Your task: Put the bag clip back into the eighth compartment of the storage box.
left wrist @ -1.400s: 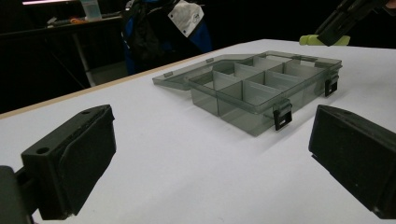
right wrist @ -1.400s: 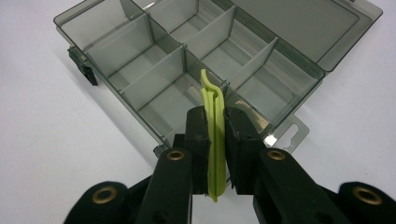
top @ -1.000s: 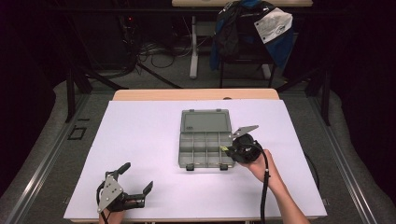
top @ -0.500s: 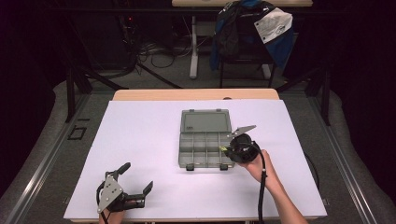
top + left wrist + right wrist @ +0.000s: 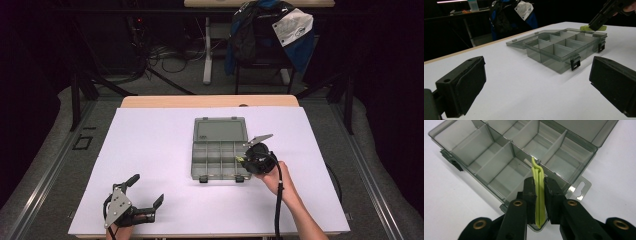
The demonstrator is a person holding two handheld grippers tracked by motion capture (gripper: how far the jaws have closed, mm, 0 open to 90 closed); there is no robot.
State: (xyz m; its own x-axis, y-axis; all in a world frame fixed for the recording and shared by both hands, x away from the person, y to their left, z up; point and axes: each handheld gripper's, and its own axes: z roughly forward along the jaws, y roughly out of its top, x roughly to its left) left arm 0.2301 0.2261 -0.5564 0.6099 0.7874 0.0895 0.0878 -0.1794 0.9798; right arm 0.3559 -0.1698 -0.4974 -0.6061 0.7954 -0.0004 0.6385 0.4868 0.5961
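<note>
Nearby, open organizer box [image 5: 220, 150]; draped chair [image 5: 267, 37] beyond

A white sheet [image 5: 150, 165] covers the table, whose pale wooden edge [image 5: 210, 101] shows along the far side. Around the table the floor [image 5: 60, 165] is grey, and metal rails [image 5: 45, 175] run along it to the left and right of the table. Beyond the table's far edge the room lies in darkness. There a dark chair [image 5: 260, 65] stands draped with a blue and black jacket [image 5: 270, 35] bearing a white patch. Left of the chair, a white desk leg [image 5: 206, 50] rises among loose black cables [image 5: 160, 55] on the floor.
</note>
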